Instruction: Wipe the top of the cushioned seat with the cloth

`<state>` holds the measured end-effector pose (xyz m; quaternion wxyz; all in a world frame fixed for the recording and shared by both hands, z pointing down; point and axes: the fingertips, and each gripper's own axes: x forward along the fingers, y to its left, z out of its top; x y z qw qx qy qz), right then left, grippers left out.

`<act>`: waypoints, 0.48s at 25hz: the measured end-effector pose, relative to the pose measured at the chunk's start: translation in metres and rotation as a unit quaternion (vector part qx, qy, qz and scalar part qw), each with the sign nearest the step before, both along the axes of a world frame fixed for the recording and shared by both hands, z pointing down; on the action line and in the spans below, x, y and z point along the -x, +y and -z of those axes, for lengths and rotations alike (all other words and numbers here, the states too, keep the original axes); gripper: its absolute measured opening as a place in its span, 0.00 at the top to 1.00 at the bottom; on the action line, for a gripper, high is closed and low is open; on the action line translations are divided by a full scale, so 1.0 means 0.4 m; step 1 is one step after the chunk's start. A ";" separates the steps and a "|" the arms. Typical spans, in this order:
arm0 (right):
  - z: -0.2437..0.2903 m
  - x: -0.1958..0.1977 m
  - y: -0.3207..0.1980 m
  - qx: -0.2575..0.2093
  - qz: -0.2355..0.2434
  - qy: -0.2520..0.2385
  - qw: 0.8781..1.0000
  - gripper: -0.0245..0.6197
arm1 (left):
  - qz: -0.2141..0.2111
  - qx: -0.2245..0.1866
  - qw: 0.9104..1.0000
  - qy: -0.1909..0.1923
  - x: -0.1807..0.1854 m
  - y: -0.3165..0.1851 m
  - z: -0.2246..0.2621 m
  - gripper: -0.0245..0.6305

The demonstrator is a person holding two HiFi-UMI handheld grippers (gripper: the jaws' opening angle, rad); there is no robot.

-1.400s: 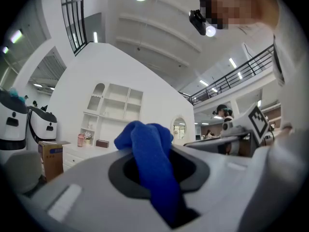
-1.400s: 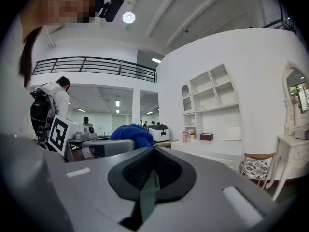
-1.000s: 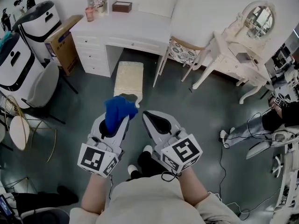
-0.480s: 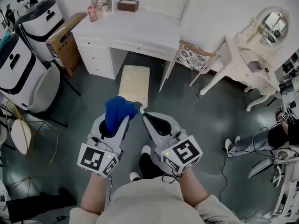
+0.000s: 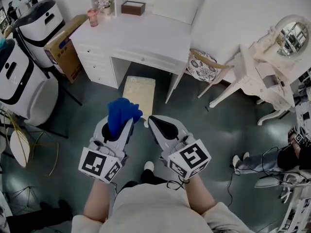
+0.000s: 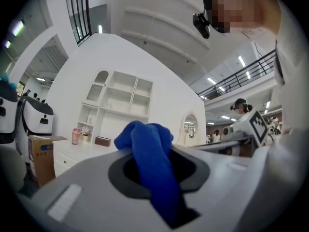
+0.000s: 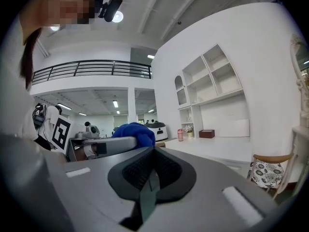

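The cushioned seat point(image 5: 139, 92) is a cream stool standing on the dark floor, half under the white desk point(image 5: 141, 35). My left gripper point(image 5: 128, 122) is shut on a blue cloth point(image 5: 121, 114), which bunches up out of the jaws; the left gripper view shows the cloth point(image 6: 150, 158) pinched between the pads. My right gripper point(image 5: 151, 121) is beside it, shut with nothing in it, and its pads meet in the right gripper view point(image 7: 150, 172). Both grippers point level toward the stool, a short way in front of it and above the floor.
A cardboard box point(image 5: 67, 42) and two white-and-black machines point(image 5: 36, 21) stand at left. A chair with a patterned seat point(image 5: 201, 64) and a white vanity with a mirror point(image 5: 272, 67) are at right. A seated person point(image 5: 272, 159) and cables are at far right.
The person has walked toward the desk: stool and desk have come closer and lower in the head view. Both grippers keep their pose, and the cloth stays in the left one.
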<state>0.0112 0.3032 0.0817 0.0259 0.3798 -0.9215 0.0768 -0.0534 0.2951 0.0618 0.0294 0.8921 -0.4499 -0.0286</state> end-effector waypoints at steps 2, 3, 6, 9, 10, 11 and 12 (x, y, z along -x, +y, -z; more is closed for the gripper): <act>0.000 -0.017 -0.035 0.001 0.003 -0.002 1.000 0.96 | 0.002 -0.001 1.000 0.006 -0.017 -0.034 0.006 0.83; -0.001 -0.023 -0.050 0.000 0.004 -0.003 1.000 0.96 | 0.003 -0.003 1.000 0.006 -0.024 -0.047 0.006 0.83; -0.011 -0.031 -0.087 0.000 0.007 -0.006 1.000 0.96 | 0.003 -0.003 1.000 -0.001 -0.036 -0.081 -0.007 0.83; -0.021 -0.028 -0.128 0.003 0.006 -0.009 1.000 0.96 | 0.005 0.003 1.000 -0.003 -0.030 -0.126 -0.020 0.83; -0.024 -0.027 -0.144 0.004 0.005 -0.011 1.000 0.96 | 0.006 0.005 1.000 -0.002 -0.025 -0.143 -0.024 0.83; -0.028 -0.024 -0.161 0.006 0.003 -0.013 1.000 0.96 | 0.007 0.006 1.000 -0.002 -0.020 -0.160 -0.029 0.83; -0.033 -0.021 -0.178 0.008 0.001 -0.015 1.000 0.96 | 0.007 0.008 1.000 -0.003 -0.015 -0.178 -0.034 0.83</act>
